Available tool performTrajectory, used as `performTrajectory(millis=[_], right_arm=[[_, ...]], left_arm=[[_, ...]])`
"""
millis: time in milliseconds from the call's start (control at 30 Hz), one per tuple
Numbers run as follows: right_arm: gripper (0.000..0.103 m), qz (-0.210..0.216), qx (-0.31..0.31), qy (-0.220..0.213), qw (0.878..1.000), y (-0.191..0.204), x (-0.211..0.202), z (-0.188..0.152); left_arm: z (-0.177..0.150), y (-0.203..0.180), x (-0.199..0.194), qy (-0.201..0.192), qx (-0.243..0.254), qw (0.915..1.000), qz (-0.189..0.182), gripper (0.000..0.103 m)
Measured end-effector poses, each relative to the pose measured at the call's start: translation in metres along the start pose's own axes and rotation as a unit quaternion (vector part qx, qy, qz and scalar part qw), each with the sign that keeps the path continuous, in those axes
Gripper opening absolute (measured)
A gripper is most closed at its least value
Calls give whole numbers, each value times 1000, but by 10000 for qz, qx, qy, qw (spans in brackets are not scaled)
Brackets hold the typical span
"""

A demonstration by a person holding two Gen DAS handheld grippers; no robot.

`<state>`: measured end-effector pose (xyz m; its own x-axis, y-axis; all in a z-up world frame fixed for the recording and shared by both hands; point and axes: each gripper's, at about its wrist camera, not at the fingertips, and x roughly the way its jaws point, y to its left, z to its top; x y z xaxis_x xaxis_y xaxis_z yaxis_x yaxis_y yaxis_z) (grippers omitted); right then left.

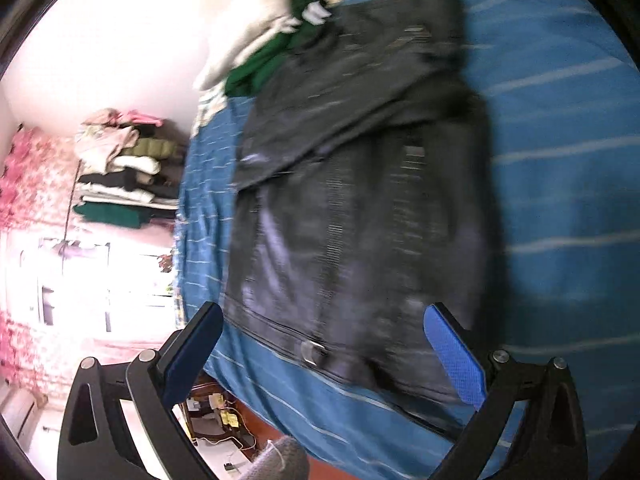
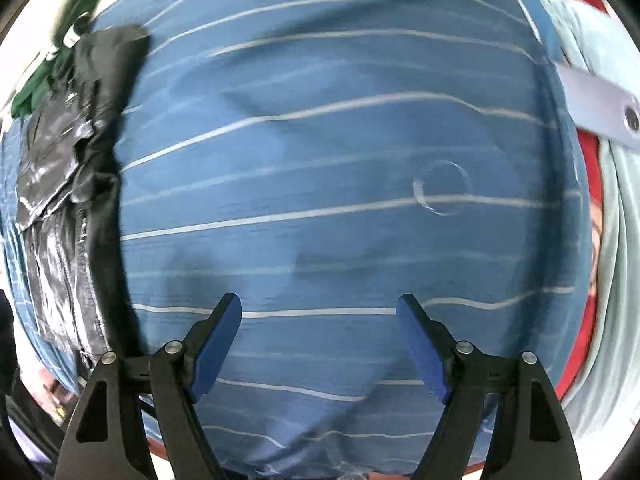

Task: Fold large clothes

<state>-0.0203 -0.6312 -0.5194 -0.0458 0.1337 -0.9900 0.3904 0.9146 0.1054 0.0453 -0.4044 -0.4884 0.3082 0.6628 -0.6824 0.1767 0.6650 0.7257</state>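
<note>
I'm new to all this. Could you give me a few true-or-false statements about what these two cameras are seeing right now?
1. A black jacket lies on a blue striped bedsheet. True.
2. The left gripper clamps the jacket. False: its jaws are open, holding nothing.
3. The right gripper hovers over bare sheet, jaws open. True.
4. A green garment lies beyond the jacket's far end. True.
5. The clothes stack sits on the jacket. False: it stands apart, beside the bed.

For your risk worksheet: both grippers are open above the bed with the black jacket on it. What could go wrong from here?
1. The black jacket lies near the bed's edge; tugging might slide it off.
2. The green garment touches its far end and could get dragged along.
3. The left hand-held gripper might snag the zipper.
</note>
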Motion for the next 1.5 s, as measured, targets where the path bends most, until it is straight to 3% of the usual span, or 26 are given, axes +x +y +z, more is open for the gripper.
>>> performTrajectory(millis=[200,333,367,400,467,500,633,733,833,867,900,933,967,1067,1267,1367,1500], right_arm=[[81,-16,145,6,9999,-26,2,13],[81,151,129,-4,9998,-26,4,26],[81,245,90,-4,9997,-24,6,31],[81,452,11,-10,9990,-18,10,39],[81,818,-137,-25,9966,-5,15,51],[81,1232,-239,-58,9921,8,19,62],[88,2620,-406,-157,9641,52,27,95],[88,3631,-387,-2,9309,92,40,120],[88,3961,-191,246,9177,127,57,137],[80,4063,-90,342,9130,139,63,143],[64,4108,-22,315,9112,145,61,145],[35,4085,7,307,9122,152,61,146],[34,3857,90,312,9221,159,57,148],[28,3676,75,57,9299,185,26,142],[26,3241,-515,-301,9441,268,-52,131],[25,2976,-887,-359,9499,345,-73,128],[25,2328,-1455,-264,9612,466,-63,123]], left_arm=[[12,-65,38,497,421,9976,220,103],[22,-52,64,612,-16,9981,62,101],[25,-43,66,577,-169,9982,-12,77],[28,-29,70,547,-394,9974,-268,62],[28,-5,76,655,-837,9872,-1185,22],[28,3,73,567,-918,9867,-1213,9],[25,45,65,242,-1264,9837,-1254,5],[23,73,63,104,-1386,9816,-1309,5],[21,93,65,48,-1505,9785,-1408,5],[22,100,68,50,-1536,9771,-1470,5],[24,99,71,52,-1575,9756,-1530,5],[25,101,71,60,-1604,9741,-1593,5],[24,109,73,57,-1656,9712,-1713,5],[22,121,66,72,-1827,9623,-2012,5],[11,191,85,232,-2363,9303,-2796,5],[6,232,110,349,-2646,9128,-3090,7],[-7,283,175,611,-3112,8869,-3358,9]])
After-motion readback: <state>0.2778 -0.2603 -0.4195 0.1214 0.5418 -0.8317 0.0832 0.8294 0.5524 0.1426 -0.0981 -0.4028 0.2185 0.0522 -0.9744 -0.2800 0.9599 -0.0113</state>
